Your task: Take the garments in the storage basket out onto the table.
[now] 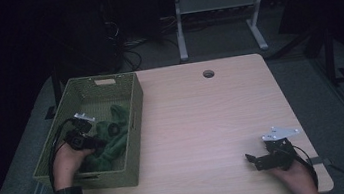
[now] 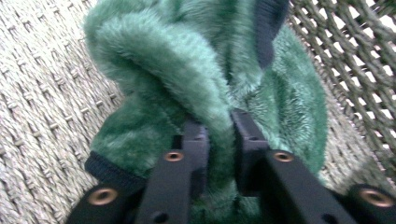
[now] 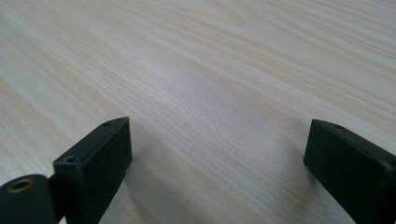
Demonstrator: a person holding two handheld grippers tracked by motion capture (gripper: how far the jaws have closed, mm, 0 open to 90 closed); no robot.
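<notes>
Left gripper (image 2: 219, 135) is clamped on green fleece cloth (image 2: 196, 84) inside woven basket (image 1: 132, 132); right gripper (image 3: 217, 154) is held wide open, empty, over table (image 1: 203, 123).

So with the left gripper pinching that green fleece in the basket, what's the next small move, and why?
Probably a short straight lift. The left gripper has its jaws shut on a fold of the green fleece, which lies inside the woven basket. Raising it would clear the basket wall. The right gripper rests open over the bare table, free to help.
</notes>
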